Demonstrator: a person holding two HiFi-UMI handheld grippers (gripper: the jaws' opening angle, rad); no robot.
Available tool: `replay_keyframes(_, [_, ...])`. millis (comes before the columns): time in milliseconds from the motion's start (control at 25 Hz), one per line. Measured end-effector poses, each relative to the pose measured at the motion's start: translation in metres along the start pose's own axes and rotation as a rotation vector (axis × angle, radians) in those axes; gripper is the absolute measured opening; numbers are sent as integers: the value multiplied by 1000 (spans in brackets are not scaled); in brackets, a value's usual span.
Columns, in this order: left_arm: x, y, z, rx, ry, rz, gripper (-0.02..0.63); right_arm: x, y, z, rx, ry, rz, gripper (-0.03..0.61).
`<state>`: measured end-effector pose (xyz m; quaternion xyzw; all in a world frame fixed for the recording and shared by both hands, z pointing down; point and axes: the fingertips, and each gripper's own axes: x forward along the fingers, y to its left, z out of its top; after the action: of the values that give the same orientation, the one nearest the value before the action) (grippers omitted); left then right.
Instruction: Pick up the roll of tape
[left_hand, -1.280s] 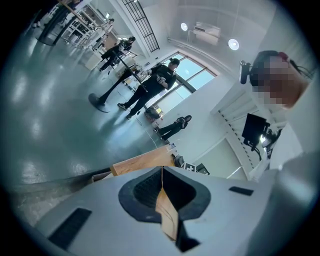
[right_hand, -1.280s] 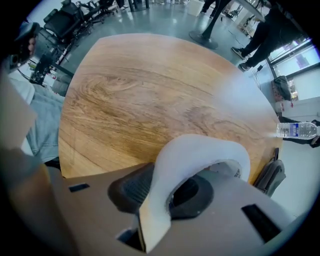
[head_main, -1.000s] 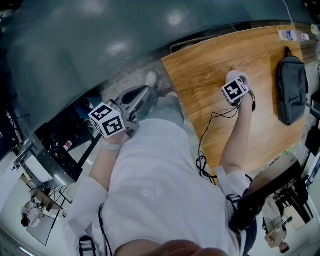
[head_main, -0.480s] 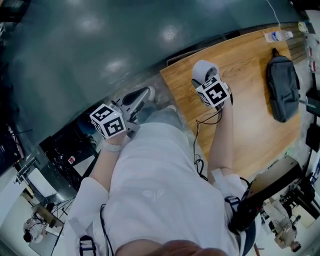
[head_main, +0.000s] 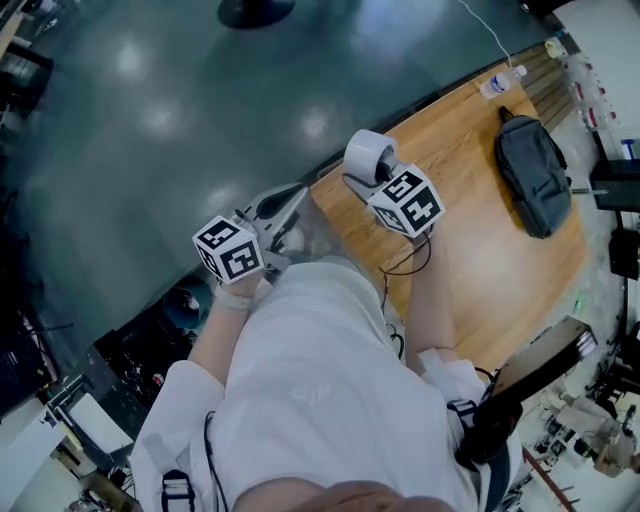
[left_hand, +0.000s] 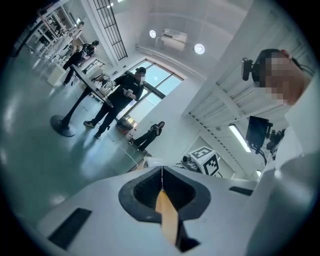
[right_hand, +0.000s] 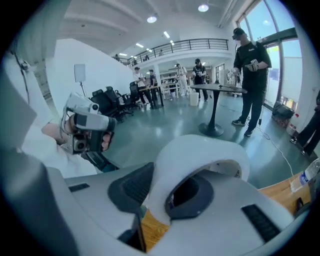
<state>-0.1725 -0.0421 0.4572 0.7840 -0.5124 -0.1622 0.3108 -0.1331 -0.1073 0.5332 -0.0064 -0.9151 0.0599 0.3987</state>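
The white roll of tape (head_main: 366, 155) hangs in the air over the left corner of the wooden table (head_main: 470, 240), and my right gripper (head_main: 374, 172) is shut on it. In the right gripper view the roll (right_hand: 200, 160) stands on edge between the two dark pads; one jaw passes through its hole. My left gripper (head_main: 278, 210) is off the table's left edge, over the floor. In the left gripper view its pads (left_hand: 145, 192) meet along a thin line with nothing between them.
A grey bag (head_main: 535, 170) lies on the table's far right, with a clear bottle (head_main: 500, 82) beyond it at the far edge. A black cable (head_main: 405, 262) trails from my right gripper. Several people stand by tall tables (right_hand: 220, 87) on the grey floor.
My right gripper has lifted the tape roll off the table and carried it left toward the table's corner. The left gripper has risen a little.
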Motion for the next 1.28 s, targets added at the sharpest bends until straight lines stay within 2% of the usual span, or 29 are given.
replay_keyframes(400, [35,-27,42,78,11,-163,8,-70,11,75,71,-374,-5,112])
replay_keyframes(680, [67,-63,68,120,68,-264,8,-134,23,101,138,-655,11,112])
replay_keyframes(840, [91,-86,68,122,76,-352,8,-171,24,95,196,-773,6,112])
replay_keyframes(1080, [125,-133,43,126,174,-461,8,-221,18,55,258,-896,-129,112])
replay_keyframes(1280, [140,-158,22,115,222,-531,8,-248,18,31,300,-981,-179,112])
